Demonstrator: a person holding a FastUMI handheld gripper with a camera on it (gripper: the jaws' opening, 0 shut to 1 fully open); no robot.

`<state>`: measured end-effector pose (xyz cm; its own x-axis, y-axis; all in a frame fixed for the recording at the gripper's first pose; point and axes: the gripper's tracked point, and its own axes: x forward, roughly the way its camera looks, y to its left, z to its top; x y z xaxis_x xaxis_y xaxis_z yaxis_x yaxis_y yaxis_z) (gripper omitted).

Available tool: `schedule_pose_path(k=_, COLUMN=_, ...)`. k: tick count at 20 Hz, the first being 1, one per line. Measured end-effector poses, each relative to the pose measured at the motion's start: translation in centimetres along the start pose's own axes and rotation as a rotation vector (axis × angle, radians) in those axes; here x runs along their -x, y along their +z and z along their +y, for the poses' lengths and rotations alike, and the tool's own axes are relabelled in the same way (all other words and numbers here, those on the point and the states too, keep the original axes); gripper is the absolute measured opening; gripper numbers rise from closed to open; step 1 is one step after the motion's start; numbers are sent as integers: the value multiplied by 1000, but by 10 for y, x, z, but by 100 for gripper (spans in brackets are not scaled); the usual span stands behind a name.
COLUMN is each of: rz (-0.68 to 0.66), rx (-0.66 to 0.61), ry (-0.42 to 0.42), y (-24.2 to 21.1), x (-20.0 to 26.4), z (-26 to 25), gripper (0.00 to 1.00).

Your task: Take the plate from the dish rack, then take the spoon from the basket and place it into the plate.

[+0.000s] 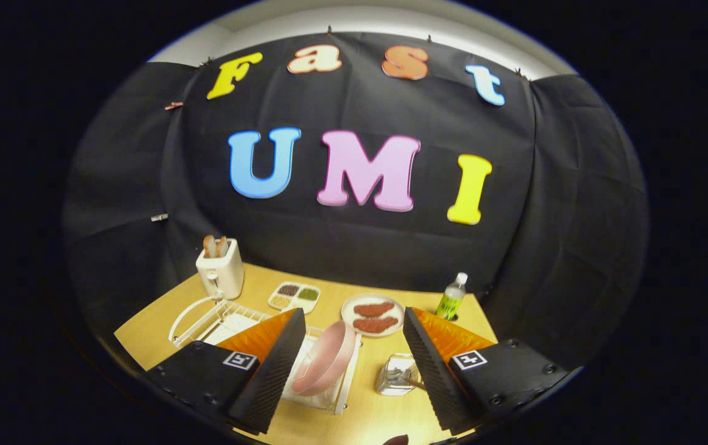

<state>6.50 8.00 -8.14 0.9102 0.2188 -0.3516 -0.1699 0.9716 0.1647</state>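
Gripper view shows the pink plate (325, 358) standing on edge, tilted, in the white wire dish rack (217, 318), and it sits between the two fingers of the claw (354, 364), nearer the left finger than the right. Neither finger touches the plate; the claw is released, its fingers spread wide apart with the plate, a strip of the wooden table (366, 414) and a small clear basket (398, 374) all showing in the gap. That basket stands just inside the right finger, on the table beside the rack, and metal cutlery lies in it; the spoon (404, 374) appears to be among the pieces, though which piece is the spoon is hard to tell at this size. The rack reaches out past the left finger, its curved white wire end lying beyond and to the left of that finger. Beyond the fingers, roughly straight ahead, a round white dish (373, 314) holds two reddish-brown sausage-like pieces. Left of that dish, a white divided tray (294, 296) holds small heaps of dark, green and pale grains. Further left and beyond the rack, a white toaster (221, 269) stands with browned slices sticking out of its top. Beyond the right finger, a clear bottle (452, 298) with a green label and white cap stands upright near the table's far edge, against the black cloth wall (545, 247).
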Motion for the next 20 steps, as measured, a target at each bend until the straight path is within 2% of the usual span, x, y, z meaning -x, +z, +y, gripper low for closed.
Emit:
schedule_pose_path(k=6, rz=316, rx=-115, ry=18, y=-68, x=-66, z=12, gripper=96)
schedule_pose_path(k=9, rz=442, rx=-145, ry=-13, y=-101, x=-87, z=14, gripper=93)
schedule_pose_path(k=11, rz=498, rx=-169, ry=-27, y=-119, x=-98, z=21, gripper=86)
schedule_pose_path(k=12, rz=521, rx=-178, ry=-35, y=-127, x=-102, z=24, gripper=78)
schedule_pose_path(k=14, rz=553, rx=-190, ry=-50, y=-138, x=-110, z=31, gripper=69)
schedule_pose_path(k=17, rz=574, rx=-223, ry=-98, y=-150, x=-120, z=35, gripper=38)
schedule_pose_path(k=19, rz=606, rx=-175, ry=-202, y=-156, x=-120, z=20, gripper=36)
schedule_pose_path(k=20, rz=616, rx=-162, ry=-231, y=-157, x=-118, z=19, gripper=31)
